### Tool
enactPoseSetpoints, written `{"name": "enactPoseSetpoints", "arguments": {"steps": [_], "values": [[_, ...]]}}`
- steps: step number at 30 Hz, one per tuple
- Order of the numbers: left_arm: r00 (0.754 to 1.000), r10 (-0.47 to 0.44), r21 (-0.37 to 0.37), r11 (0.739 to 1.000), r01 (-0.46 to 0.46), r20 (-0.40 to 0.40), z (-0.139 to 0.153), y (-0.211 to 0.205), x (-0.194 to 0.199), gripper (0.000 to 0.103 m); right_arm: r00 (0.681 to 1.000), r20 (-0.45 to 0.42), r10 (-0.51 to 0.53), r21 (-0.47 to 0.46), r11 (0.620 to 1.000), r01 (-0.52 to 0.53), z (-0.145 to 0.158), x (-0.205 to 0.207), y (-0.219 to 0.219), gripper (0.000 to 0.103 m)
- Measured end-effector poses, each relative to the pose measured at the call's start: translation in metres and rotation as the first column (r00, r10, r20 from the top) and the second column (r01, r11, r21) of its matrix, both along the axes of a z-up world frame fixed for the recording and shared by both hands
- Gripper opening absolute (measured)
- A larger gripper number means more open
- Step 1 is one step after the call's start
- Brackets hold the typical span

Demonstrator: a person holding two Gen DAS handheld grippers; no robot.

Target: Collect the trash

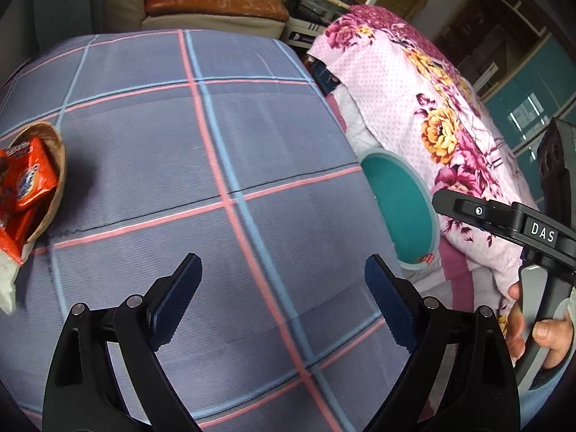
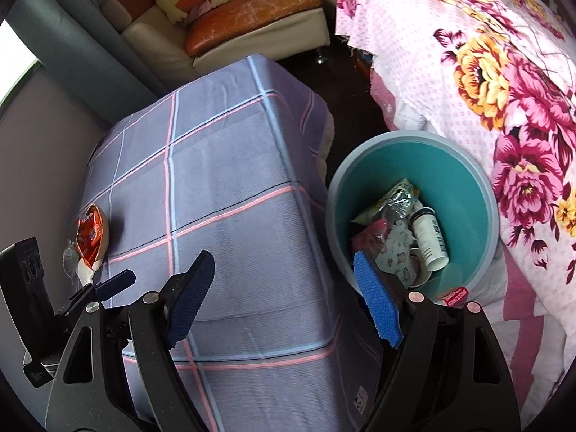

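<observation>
Both grippers' fingers (image 1: pixel 387 302) (image 2: pixel 190 295) gape, released; bin (image 2: pixel 464 165) right holds trash, orange wrappers (image 1: pixel 27 183) far left remain on the surface (image 1: pixel 223 151).

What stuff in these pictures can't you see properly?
- Bin, left wrist view: its inside is hidden by the table's edge.
- Orange snack packets, left wrist view: cut off by the picture's left edge.
- Trash under the white bottle, right wrist view: jumbled, partly behind the right gripper's finger.
</observation>
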State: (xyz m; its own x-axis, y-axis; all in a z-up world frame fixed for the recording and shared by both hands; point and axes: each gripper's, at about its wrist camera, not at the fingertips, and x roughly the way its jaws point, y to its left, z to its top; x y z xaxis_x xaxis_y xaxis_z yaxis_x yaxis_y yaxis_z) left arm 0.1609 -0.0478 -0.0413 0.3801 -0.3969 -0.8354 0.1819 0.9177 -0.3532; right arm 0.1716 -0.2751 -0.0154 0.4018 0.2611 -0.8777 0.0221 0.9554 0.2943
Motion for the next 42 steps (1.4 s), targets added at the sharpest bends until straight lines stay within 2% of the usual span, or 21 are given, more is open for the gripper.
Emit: {"name": "enactPoseSetpoints", "arguments": {"steps": [10,16,21,30,35,37,39,42], "values": [[0.986,0.152,0.040,0.987,-0.154,0.066,0.022,0.119,-0.018,0.092,0.987,0.003,0.164,-0.035,0.986,-0.163,0.017,0.009,0.104,0.076],[0.961,0.264,0.050,0.962,-0.269,0.079,0.023,0.199,-0.031,0.092,0.961,-0.025,0.277,-0.052,0.959,-0.278,0.016,0.014,0.174,0.076],[0.941,0.327,0.059,0.941,-0.333,0.085,0.021,0.249,-0.040,0.092,0.933,-0.066,0.355,-0.058,0.932,-0.359,0.009,0.018,0.228,0.076],[0.909,0.405,0.084,0.907,-0.413,0.095,0.007,0.316,-0.041,0.092,0.881,-0.107,0.462,-0.036,0.883,-0.468,-0.006,0.033,0.319,0.076],[0.912,0.402,0.098,0.908,-0.408,0.078,-0.006,0.334,-0.025,0.092,0.874,-0.104,0.475,-0.048,0.875,-0.482,-0.016,0.046,0.354,0.075],[0.914,0.401,0.091,0.910,-0.405,0.064,-0.011,0.339,-0.020,0.092,0.873,-0.112,0.475,-0.057,0.874,-0.483,-0.022,0.050,0.363,0.065],[0.917,0.394,0.089,0.913,-0.399,0.066,-0.015,0.341,-0.016,0.092,0.872,-0.125,0.474,-0.051,0.874,-0.483,-0.027,0.054,0.368,0.060],[0.922,0.380,0.104,0.917,-0.386,0.071,-0.021,0.343,-0.012,0.092,0.872,-0.126,0.473,-0.055,0.875,-0.482,-0.032,0.057,0.373,0.059]]}}
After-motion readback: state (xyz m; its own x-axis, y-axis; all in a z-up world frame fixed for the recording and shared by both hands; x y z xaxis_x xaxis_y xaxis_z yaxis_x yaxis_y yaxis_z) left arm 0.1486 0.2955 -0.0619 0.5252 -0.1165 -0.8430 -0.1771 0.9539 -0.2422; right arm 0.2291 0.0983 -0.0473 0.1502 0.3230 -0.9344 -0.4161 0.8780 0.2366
